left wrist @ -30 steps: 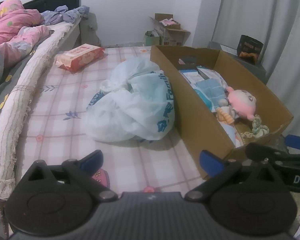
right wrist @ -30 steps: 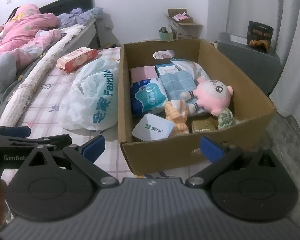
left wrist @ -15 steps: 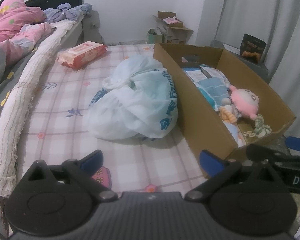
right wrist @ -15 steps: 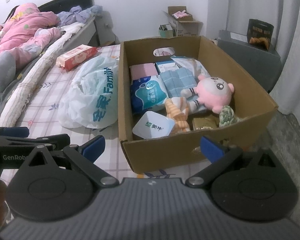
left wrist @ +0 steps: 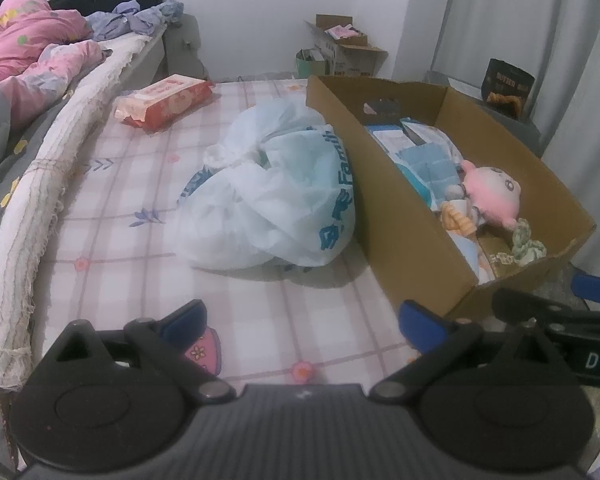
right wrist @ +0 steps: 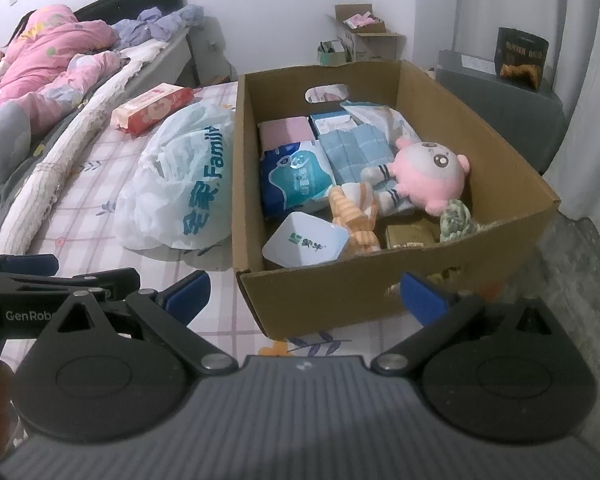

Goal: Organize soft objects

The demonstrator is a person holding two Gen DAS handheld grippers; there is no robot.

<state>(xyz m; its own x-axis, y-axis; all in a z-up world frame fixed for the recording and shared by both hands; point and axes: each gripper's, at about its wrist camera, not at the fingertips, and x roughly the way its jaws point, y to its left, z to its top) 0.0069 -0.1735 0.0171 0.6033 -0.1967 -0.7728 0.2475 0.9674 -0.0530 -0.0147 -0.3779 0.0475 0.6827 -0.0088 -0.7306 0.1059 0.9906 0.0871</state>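
An open cardboard box point(right wrist: 420, 88) point(left wrist: 396, 216) stands on the checked mattress point(left wrist: 132, 240). Inside lie a pink plush doll point(right wrist: 432, 172) point(left wrist: 494, 196), an orange striped soft toy point(right wrist: 356, 216), blue tissue packs point(right wrist: 296, 180), a white bowl-shaped pack point(right wrist: 306, 242) and a green knitted piece point(right wrist: 454, 220). A tied white plastic bag point(left wrist: 276, 200) point(right wrist: 180, 188) leans against the box's left side. My left gripper point(left wrist: 300, 324) is open and empty, low in front of the bag. My right gripper point(right wrist: 304, 296) is open and empty before the box's near wall.
A red wipes pack point(left wrist: 164, 100) lies far back on the mattress. A rolled white mat point(left wrist: 32, 208) runs along the left, beside a bed with pink bedding point(right wrist: 44, 64). Small cartons point(right wrist: 364, 40) stand by the wall. A grey cabinet point(right wrist: 500, 100) with a dark tin point(right wrist: 520, 56) stands right.
Both views have drifted slightly: the box, bag and bedding sit a little lower and farther right in the left view. Both grippers stay open and empty.
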